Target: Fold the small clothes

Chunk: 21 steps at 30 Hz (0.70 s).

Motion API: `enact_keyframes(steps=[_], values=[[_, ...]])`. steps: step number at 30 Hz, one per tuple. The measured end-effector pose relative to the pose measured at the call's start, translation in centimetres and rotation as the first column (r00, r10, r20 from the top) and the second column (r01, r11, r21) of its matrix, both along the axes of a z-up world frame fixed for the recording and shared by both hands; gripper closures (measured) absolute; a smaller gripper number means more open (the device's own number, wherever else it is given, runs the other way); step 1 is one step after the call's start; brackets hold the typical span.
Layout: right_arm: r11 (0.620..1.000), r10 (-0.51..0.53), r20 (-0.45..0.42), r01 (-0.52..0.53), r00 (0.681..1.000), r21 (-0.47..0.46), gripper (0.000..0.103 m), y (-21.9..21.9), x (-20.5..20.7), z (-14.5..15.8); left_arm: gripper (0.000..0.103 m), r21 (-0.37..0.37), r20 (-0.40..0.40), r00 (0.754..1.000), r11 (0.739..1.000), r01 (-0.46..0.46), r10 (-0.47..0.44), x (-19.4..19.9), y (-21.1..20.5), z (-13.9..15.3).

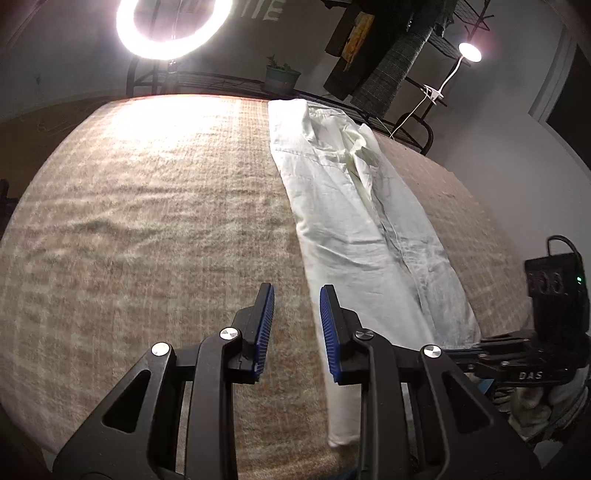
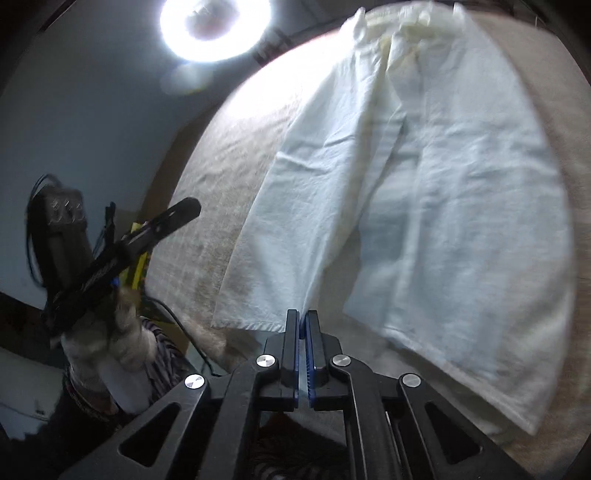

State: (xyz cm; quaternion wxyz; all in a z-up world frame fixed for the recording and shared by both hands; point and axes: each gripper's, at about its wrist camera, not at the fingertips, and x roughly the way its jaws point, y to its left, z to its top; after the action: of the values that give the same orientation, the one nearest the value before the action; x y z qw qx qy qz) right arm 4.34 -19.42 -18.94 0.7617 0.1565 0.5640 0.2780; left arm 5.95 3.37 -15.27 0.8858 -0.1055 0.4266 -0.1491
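Note:
White trousers point(image 1: 354, 206) lie lengthwise on a beige blanket-covered table point(image 1: 147, 221), waistband at the far edge. In the left wrist view my left gripper point(image 1: 297, 295) is open and empty, just above the table beside the near leg hem. In the right wrist view my right gripper point(image 2: 303, 317) is shut on the trousers point(image 2: 424, 184), pinching the inner hem of one leg and lifting the cloth. The left gripper point(image 2: 110, 258) shows at the left of that view, held by a gloved hand.
A bright ring light point(image 1: 173, 22) stands behind the table's far edge, with a potted plant point(image 1: 282, 77), a clip lamp point(image 1: 469, 51) and a wire rack with hanging clothes point(image 1: 395, 62). The table's near edge point(image 1: 258, 465) is just below the left gripper.

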Motion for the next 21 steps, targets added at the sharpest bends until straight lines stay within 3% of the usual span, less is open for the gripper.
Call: enact_keyframes(steps=[2,6,11,15,18,21], values=[[0.999,-0.032,0.008,0.032,0.999,-0.011,0.103,-0.9,-0.2,0.1,0.079,0.021,0.007,1.000,1.000,0.019,-0.020,1.3,-0.6,0.1],[0.998,-0.034,-0.056,0.038,0.998,0.056,0.103,-0.6,0.5,-1.3,0.079,0.075,0.022,0.998,0.995,0.065,-0.067,5.0,-2.5,0.1],[0.999,-0.019,-0.039,0.020,0.999,0.027,0.103,0.8,0.3,-1.6,0.079,0.110,-0.026,0.990,0.984,0.142,-0.140,8.3,-4.8,-1.7],[0.998,-0.032,-0.059,0.035,0.998,0.045,0.103,0.4,0.0,-2.3,0.079,0.208,-0.092,0.975,0.953,0.219,-0.203,7.8,-6.2,-4.4],[0.999,-0.012,-0.046,0.014,0.999,0.052,0.101,0.2,-0.4,-2.0,0.079,0.179,-0.087,0.977,0.962,0.208,-0.195,5.8,-5.4,-5.0],[0.999,0.026,-0.008,-0.026,1.000,0.040,0.091,-0.3,-1.3,-0.5,0.079,0.180,-0.087,0.974,0.958,0.222,-0.209,2.9,-4.9,-5.0]])
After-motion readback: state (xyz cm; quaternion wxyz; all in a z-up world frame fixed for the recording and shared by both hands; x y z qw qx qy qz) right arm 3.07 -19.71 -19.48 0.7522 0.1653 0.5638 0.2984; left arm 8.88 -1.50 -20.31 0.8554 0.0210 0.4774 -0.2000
